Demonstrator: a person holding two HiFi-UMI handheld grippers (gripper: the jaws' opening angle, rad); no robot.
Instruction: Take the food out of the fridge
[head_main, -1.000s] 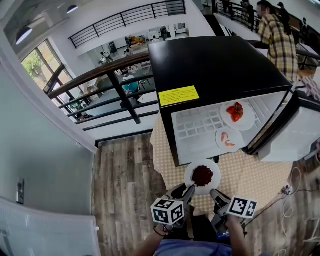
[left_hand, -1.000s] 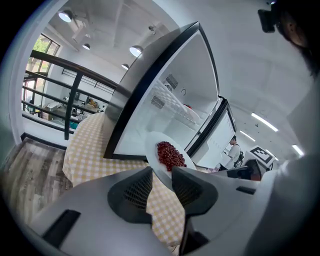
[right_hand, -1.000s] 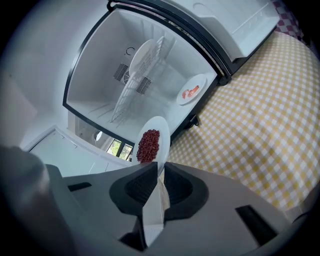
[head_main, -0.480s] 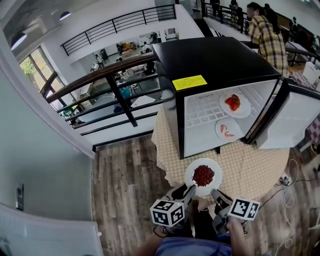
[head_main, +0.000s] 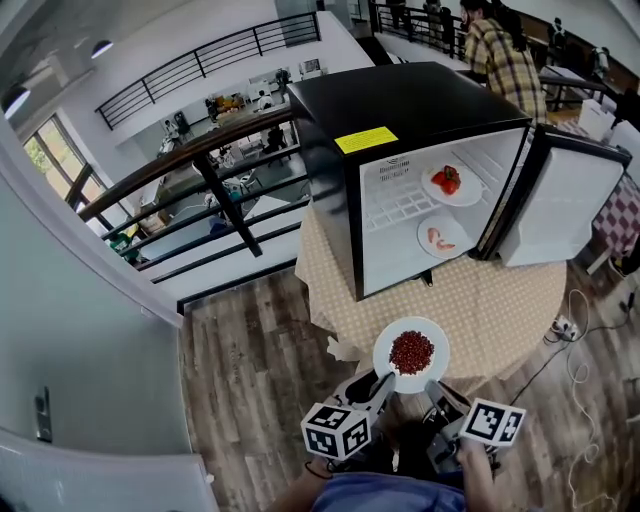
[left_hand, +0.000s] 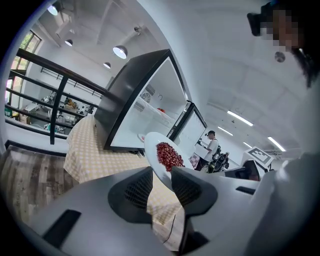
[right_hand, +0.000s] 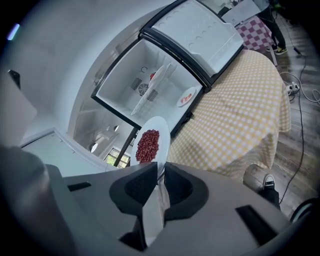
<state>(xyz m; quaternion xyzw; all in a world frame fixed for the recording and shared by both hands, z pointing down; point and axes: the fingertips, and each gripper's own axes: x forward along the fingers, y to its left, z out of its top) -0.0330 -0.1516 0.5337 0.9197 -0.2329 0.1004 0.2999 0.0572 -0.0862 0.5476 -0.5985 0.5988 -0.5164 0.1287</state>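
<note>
A white cube with black square markers is borne by the left gripper and the right gripper alike. Grey moulded jaws are lined with dark gridded pads. Blue clothing is worn.

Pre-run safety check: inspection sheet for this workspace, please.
Surface: round table with a checked cloth, carrying the fridge, door open.
Job's things: held plate of small red pieces is outside, in front of the fridge; upper plate and lower plate with food are inside.
Clutter: nothing seen.
Grippers: left gripper and right gripper each have jaws shut on the held plate's near rim.
Cables: cables on the floor, right of the table.
Surroundings: wood floor, railing, person behind the fridge.
</note>
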